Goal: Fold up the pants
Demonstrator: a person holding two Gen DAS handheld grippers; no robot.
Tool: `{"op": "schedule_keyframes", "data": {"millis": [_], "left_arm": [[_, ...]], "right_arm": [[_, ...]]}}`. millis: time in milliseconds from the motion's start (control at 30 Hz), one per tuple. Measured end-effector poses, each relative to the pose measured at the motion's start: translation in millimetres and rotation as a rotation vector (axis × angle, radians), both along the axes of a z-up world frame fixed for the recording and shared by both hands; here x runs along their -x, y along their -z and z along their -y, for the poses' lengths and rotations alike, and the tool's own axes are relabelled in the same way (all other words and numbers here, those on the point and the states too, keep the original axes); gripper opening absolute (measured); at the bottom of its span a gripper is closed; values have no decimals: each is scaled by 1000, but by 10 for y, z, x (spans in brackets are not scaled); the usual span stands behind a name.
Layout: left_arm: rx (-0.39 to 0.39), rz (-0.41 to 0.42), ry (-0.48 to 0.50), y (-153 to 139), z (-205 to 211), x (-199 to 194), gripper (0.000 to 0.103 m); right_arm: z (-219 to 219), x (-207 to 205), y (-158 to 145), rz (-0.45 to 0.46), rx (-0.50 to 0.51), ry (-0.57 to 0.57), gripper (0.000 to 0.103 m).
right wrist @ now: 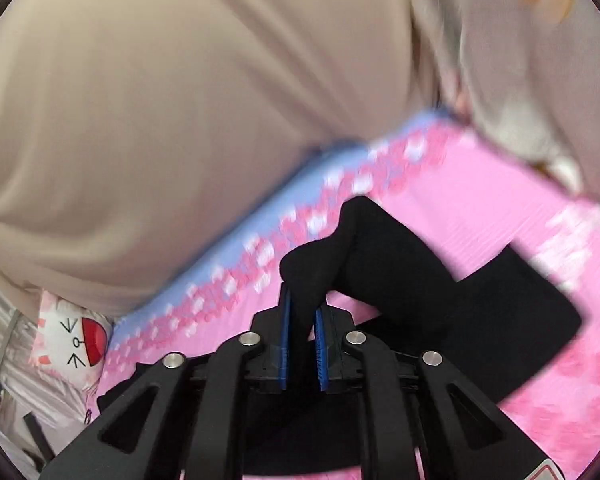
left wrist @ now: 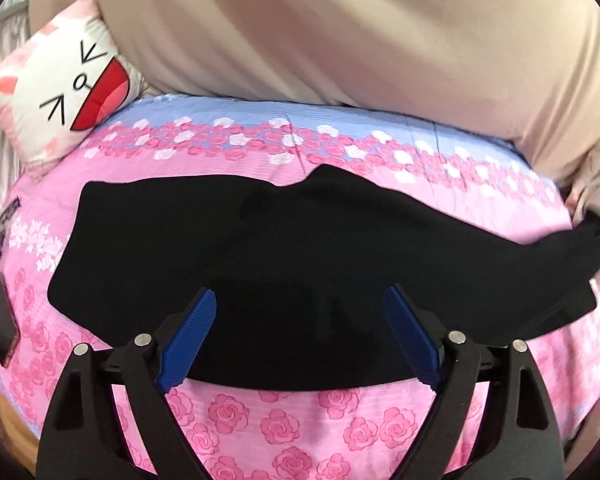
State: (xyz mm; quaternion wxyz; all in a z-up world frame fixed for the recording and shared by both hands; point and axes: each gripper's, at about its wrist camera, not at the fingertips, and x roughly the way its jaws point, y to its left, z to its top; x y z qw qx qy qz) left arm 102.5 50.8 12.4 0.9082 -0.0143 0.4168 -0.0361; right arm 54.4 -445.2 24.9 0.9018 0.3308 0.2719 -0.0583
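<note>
The black pants (left wrist: 260,248) lie spread across the pink rose-print bed cover (left wrist: 284,432). My left gripper (left wrist: 300,304) is open, its blue pads apart just above the near edge of the pants, holding nothing. In the right wrist view my right gripper (right wrist: 303,312) is shut on a bunched end of the pants (right wrist: 412,280) and holds it lifted off the bed; the cloth drapes away to the right. That lifted end shows at the far right of the left wrist view (left wrist: 592,236).
A cat-face pillow (left wrist: 72,96) lies at the bed's far left corner. A dark phone (left wrist: 0,320) lies on the cover at the left edge. A beige curtain (left wrist: 340,32) hangs behind the bed.
</note>
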Motion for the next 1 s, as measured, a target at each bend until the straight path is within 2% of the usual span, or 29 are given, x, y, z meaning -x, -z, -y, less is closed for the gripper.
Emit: {"op": "schedule_keyframes", "data": {"millis": [33,167,200,233,267,300,400,467,533,567,600,633,667,733,767,833,867,933,1000], "left_arm": [[-23,3,8,38,66,10,86],[-43,-47,61,189,252,41,87],[-38,-68,78,225,305,24,87],[-36,-75,92,236,337,28,87],[-42,-78,108,241,381,39,87],[-50,-75,114,244,413,50,87],[-62,-73,119,251,442,42,87],[-59,-80,112,269,444,33,87],[-65,-86,106,292,447,21,87],[-67,-88,102,309,454,19,87],[-70,-89,98,316,448,26,87],[-74,-90,92,319,442,31,87],[-80,-90,85,323,438,34,87],[-97,-92,67,330,396,33,87],[-104,-91,57,337,369,26,87],[-109,-88,42,361,342,17,87],[-106,-91,32,385,322,6,87],[-92,-105,24,430,297,-24,87],[-97,-112,22,457,286,-52,87]], "right_arm": [[51,100,42,-21,7,16,13],[332,271,813,-357,81,170,26],[371,347,949,-386,66,183,26],[402,444,1037,-347,-1,163,31],[434,529,1082,-305,-62,155,47],[469,601,1098,-269,-102,164,53],[538,638,979,-228,-49,188,55],[627,554,924,-201,-56,192,56],[735,407,975,-234,-48,194,56],[777,338,1002,-263,-34,202,50],[819,235,1058,-307,9,205,40],[782,161,1036,-332,76,211,4],[763,121,1012,-345,101,188,5],[676,142,745,-263,135,158,5],[651,207,570,-218,182,179,5],[726,326,493,-205,200,213,5],[796,320,575,-232,192,212,6],[898,318,855,-372,227,262,11],[841,386,886,-367,244,289,17]]}}
